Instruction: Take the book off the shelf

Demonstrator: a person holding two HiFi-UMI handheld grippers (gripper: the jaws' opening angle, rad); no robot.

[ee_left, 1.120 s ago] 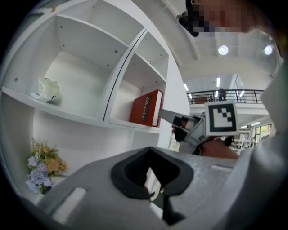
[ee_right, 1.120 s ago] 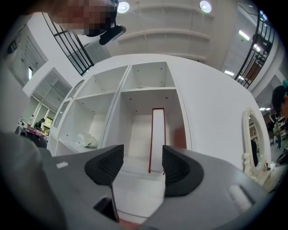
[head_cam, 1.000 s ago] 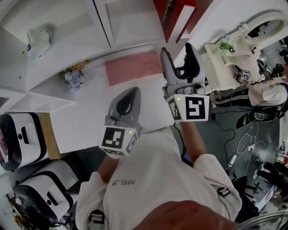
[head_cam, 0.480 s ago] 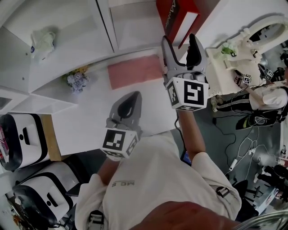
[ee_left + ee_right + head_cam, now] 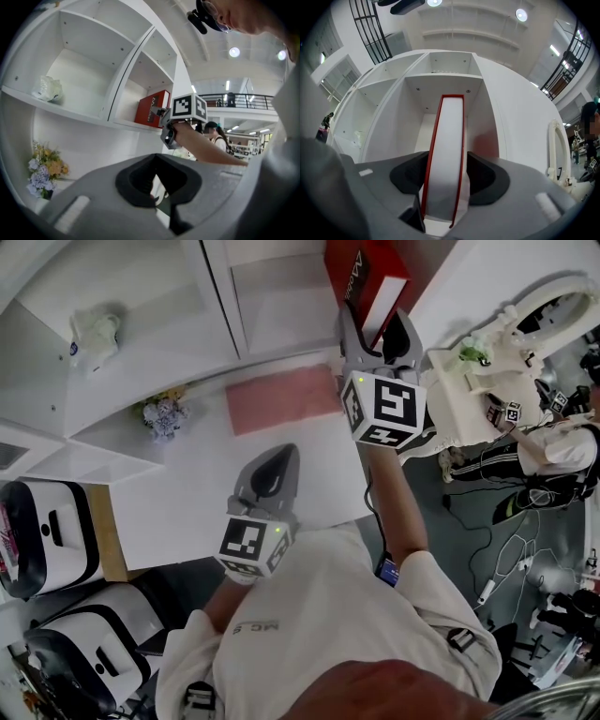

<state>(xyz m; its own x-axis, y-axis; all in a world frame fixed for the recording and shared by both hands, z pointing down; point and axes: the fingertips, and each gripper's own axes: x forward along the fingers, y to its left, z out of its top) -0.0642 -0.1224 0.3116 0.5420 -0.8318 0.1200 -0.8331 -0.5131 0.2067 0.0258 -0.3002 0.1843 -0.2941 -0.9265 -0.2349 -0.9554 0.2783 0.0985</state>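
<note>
Head view: a white shelf (image 5: 217,296) fills the top of the picture, and a white table (image 5: 187,493) runs below it. A pink mat (image 5: 281,397) lies flat on the table, just under the shelf's lower board.

The red book (image 5: 370,277) stands in the shelf compartment to the right of the upright divider. In the right gripper view it is upright, with its white page edge (image 5: 445,154) facing the camera.

The right claw (image 5: 375,320) reaches up into that compartment. Its jaws have just been closing, and the book is between them. The right gripper view shows the dark pads (image 5: 480,176) against the red covers on both sides, so the claw grips the book's lower end.

The left claw (image 5: 279,454) hangs over the table near the person's body, well apart from the book. Its jaws are together, with nothing between them.

A small bunch of flowers (image 5: 164,413) sits at the left under the shelf. A crumpled white wad (image 5: 94,332) lies in the left compartment.
</note>
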